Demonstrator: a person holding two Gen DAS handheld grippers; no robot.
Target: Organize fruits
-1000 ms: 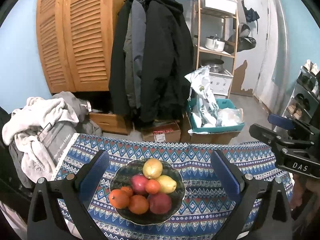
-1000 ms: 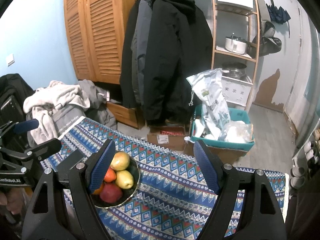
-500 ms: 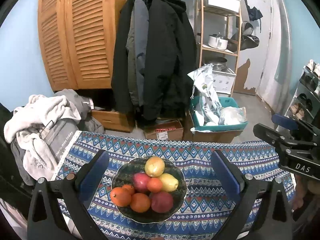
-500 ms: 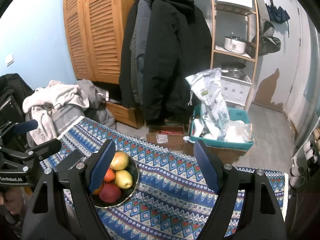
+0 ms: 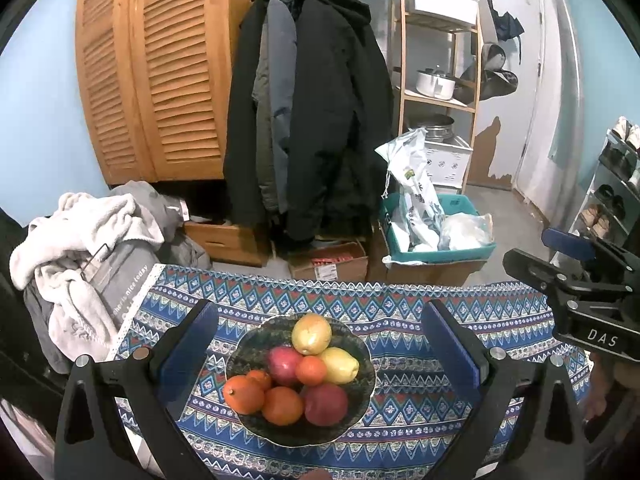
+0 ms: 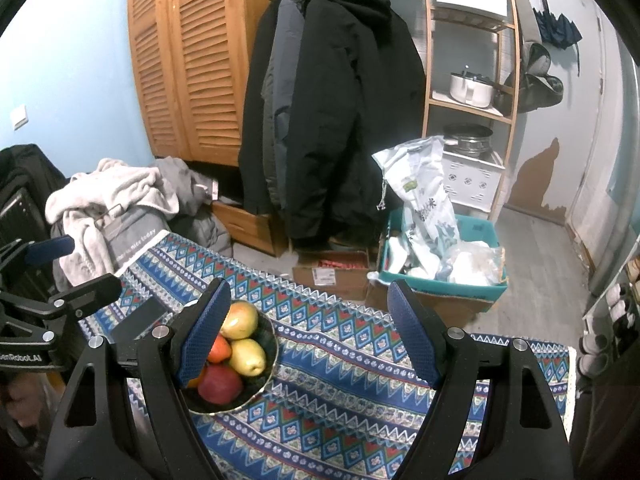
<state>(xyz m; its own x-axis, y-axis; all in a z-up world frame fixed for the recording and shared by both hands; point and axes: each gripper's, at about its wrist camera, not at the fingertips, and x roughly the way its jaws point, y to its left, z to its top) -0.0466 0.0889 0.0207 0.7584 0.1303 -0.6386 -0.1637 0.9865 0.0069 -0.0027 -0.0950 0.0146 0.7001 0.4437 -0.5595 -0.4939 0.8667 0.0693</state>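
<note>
Hovering tongs: the left tongs (image 5: 320,344) hang spread wide over the counter in the lower half of the left wrist view, nothing between their blue pads.
Right tongs: the right tongs (image 6: 308,328) are likewise released and bare, in the lower middle of the right wrist view; their left pad overlaps the bowl's left edge in the picture.
Bowl: a dark patterned bowl (image 5: 360,352) sits on the counter at the lower centre of the left wrist view, framed between the left tongs' pads.
Fruit: piled in the bowl are a yellow-red mango (image 5: 311,334) at the top, a yellow pear (image 5: 340,366) just right of centre, a red apple (image 5: 283,364) at centre, a small orange (image 5: 310,370) touching both, another red apple (image 5: 326,404) at lower right, and two larger oranges (image 5: 244,394) (image 5: 282,406) at lower left.
Same bowl, other side: in the right wrist view the bowl (image 6: 269,364) lies at lower left with the mango (image 6: 240,320), pear (image 6: 248,356) and a red apple (image 6: 220,388) showing.
Counter: the counter (image 5: 400,400) wears a blue zigzag-patterned cloth.
Neighbouring tool: the right tongs appear at the right edge of the left wrist view (image 5: 560,272), apart from the bowl.
Background: dark coats (image 5: 312,120) hang at upper centre, a louvred wooden wardrobe (image 5: 160,72) at upper left, a teal crate (image 5: 432,254) at centre right.
</note>
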